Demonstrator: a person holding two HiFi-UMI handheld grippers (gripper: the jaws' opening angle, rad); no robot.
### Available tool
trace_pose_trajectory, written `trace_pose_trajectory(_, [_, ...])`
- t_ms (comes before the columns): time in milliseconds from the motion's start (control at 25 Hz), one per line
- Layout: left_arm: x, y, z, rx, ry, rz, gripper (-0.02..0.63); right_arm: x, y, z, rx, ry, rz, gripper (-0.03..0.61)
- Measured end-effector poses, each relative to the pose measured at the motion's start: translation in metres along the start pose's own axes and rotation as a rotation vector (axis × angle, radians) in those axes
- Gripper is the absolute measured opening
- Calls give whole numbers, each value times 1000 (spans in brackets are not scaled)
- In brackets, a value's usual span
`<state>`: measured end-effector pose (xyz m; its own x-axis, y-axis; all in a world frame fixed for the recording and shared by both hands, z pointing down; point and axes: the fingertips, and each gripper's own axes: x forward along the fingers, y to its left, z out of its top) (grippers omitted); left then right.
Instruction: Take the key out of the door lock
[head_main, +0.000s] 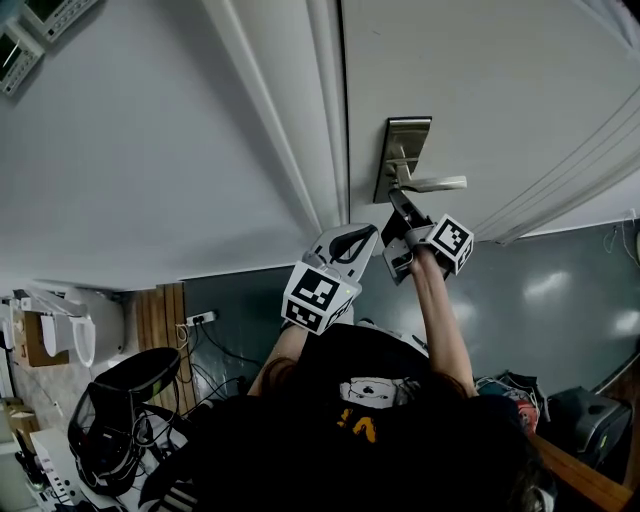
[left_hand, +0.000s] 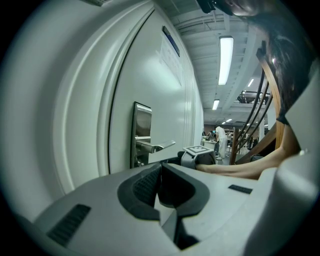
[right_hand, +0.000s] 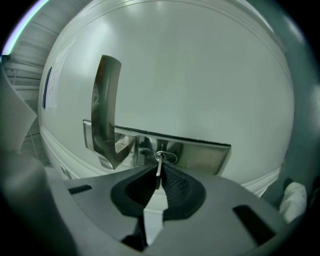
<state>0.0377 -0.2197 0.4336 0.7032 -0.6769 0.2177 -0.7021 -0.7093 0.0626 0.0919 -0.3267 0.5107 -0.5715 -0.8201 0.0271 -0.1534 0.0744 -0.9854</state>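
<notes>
Right gripper jaws are clamped together on the one key, a thin metal strip pinched edge-on between the two ribbed pads. The key sits in the keyhole of the single steel lock plate, with one small ring at the lock face. One steel lever handle stands out from the same plate on the white door. Left gripper has its two jaws together with nothing between them. It is held just beside the right gripper, apart from the door and handle.
</notes>
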Motion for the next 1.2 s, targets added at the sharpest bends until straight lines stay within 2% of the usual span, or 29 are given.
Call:
trace_pose_trajectory(240, [1,3,2,1,0,0,9,-18,2,-6,8,7,6,21])
trace_pose_trajectory(440, [4,2,0,0,5,-6,9,-33,-1,-17,-54,47,0,21])
trace_pose_trajectory(1200, [-12,-29,-15,-15,47,14,9,-78,18,-31,-129,86,29,21])
